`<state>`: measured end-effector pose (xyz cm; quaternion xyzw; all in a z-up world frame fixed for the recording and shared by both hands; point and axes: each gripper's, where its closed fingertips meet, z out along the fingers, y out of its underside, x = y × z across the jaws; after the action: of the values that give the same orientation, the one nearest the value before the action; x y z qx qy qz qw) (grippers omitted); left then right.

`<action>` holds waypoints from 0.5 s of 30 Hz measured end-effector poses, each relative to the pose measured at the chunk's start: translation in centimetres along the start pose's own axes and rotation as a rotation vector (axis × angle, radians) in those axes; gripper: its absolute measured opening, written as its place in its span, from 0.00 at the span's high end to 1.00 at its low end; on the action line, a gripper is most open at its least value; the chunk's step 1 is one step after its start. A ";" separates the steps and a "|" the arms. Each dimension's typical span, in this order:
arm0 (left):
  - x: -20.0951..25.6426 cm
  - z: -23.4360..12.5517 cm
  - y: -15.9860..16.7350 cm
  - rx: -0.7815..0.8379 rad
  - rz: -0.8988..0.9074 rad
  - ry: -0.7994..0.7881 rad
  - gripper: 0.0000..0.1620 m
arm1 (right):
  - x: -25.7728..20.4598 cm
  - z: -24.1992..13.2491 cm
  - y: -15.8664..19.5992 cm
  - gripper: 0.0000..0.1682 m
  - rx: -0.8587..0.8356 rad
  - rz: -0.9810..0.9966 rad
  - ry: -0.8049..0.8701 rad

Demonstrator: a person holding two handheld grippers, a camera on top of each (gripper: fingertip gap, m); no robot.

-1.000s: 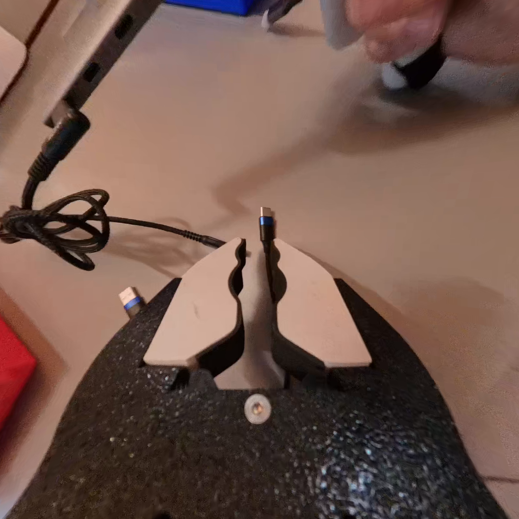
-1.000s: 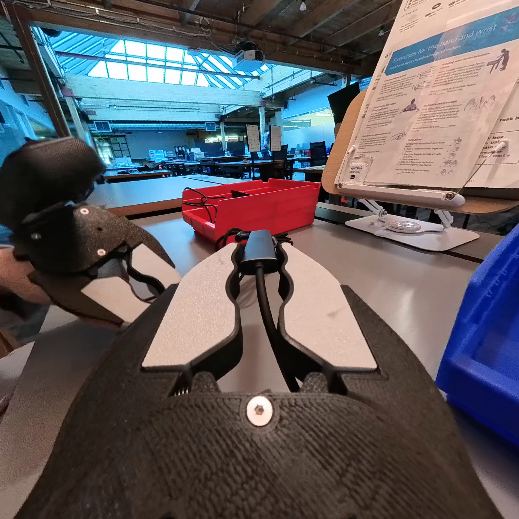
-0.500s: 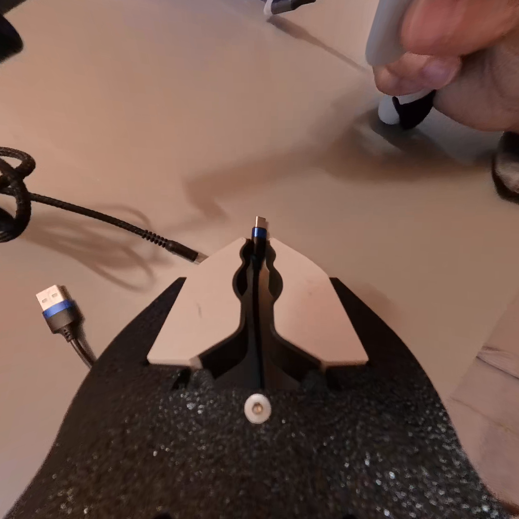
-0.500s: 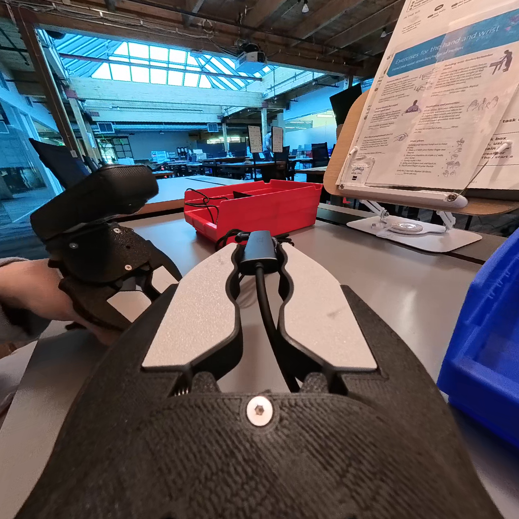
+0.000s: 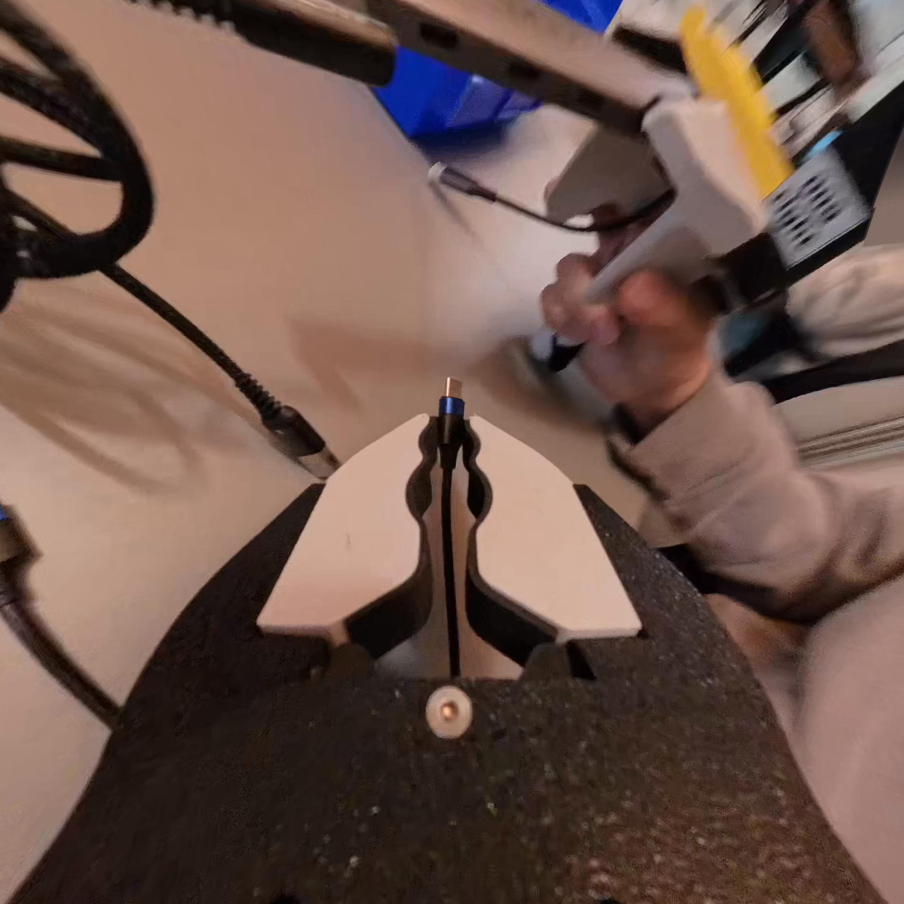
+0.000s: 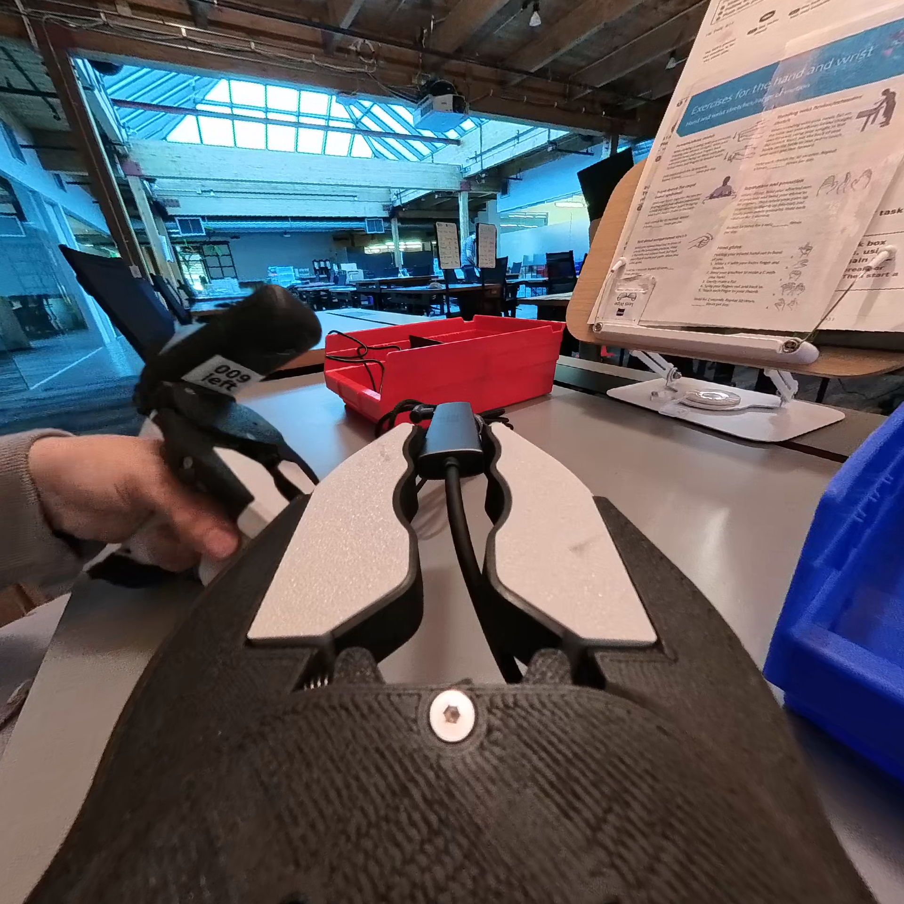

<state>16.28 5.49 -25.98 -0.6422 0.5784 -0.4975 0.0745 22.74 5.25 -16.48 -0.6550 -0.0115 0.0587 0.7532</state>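
Grey table (image 6: 685, 489); black cable (image 5: 449, 538), blue-ringed plug (image 5: 450, 406).

Motion blur smears most of the left wrist view: the coiled black braided cable (image 5: 73, 161) at ten o'clock is cut by the left edge, and the grey hub (image 5: 489, 54) at twelve o'clock runs off the top. The hand (image 5: 631, 337) at two o'clock is too blurred to show its grip. In the right wrist view, the blue bin (image 6: 851, 611) at three o'clock is cropped by the right edge, and the black cord (image 6: 464, 548) vanishes under the gripper body.
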 end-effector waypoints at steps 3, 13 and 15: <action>1.3 -0.6 -1.2 0.104 -0.183 0.154 0.94 | 0.0 0.0 -0.1 0.86 0.005 0.003 -0.004; 3.7 -1.8 -5.5 0.195 -0.358 0.242 0.95 | -0.8 0.0 -0.1 0.86 0.012 -0.032 -0.049; 3.6 -2.2 -6.5 0.196 -0.356 0.234 0.94 | -0.8 0.0 -0.1 0.86 0.014 -0.030 -0.053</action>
<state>18.47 5.66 -18.55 -0.6618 0.4096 -0.6276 -0.0200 21.97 5.14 -16.29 -0.6477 -0.0410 0.0646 0.7581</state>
